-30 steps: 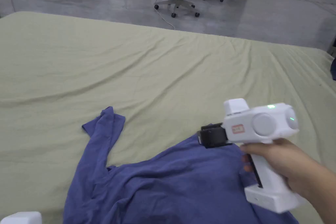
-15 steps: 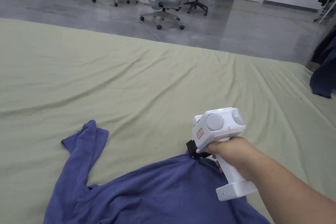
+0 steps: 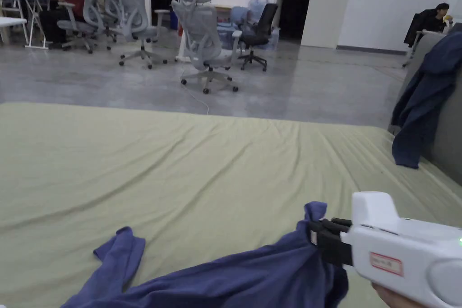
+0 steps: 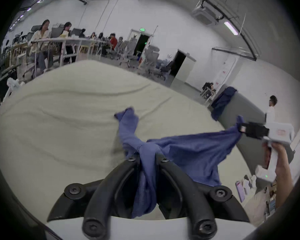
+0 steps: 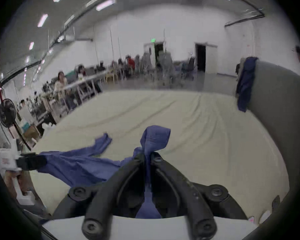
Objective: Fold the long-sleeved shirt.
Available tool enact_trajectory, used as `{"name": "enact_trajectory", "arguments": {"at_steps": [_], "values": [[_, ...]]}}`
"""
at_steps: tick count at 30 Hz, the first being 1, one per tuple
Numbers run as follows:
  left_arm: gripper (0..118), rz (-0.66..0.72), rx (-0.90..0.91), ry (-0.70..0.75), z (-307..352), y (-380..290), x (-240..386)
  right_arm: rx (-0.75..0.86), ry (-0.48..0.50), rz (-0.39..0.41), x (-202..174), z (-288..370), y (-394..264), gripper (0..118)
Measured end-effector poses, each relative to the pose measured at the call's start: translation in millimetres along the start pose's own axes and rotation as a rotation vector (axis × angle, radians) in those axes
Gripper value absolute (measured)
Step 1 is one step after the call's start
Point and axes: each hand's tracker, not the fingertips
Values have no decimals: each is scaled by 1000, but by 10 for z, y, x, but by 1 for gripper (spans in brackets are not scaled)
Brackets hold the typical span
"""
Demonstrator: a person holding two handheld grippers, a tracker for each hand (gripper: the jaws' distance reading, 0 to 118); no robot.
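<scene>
The blue shirt [image 4: 189, 150] hangs stretched between two hand-held grippers above the pale green sheet [image 3: 180, 173], with one sleeve [image 3: 119, 255] trailing down onto the sheet. The left gripper [image 4: 148, 159] has its jaws closed on a bunched fold of the fabric, which runs down between them. The right gripper [image 5: 148, 154] is likewise closed on a pinch of cloth, with a small loop of fabric standing up past the jaw tips. The material appears to be light, soft knit: it sags in the middle, wrinkles freely and offers no stiffness, so it will probably drape wherever it is unsupported. Such cloth is likely to slip if only a thin edge is pinched; a bunched hold at each shoulder or hem corner suits it best. The folding itself is judged not yet begun.
</scene>
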Motion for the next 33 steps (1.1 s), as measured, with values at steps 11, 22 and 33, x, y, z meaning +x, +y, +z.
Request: {"name": "enact_trajectory", "arguments": {"at_steps": [11, 22, 33], "values": [[15, -1, 317, -103, 1278, 684, 620, 407, -76, -73, -332, 2222, 382, 8], [15, -54, 490, -190, 1588, 1719, 1005, 559, -157, -130, -287, 2595, 1379, 8], [15, -148, 519, -257, 762, 3019, 1395, 420, -262, -228, 369, 1332, 2714, 8]]}}
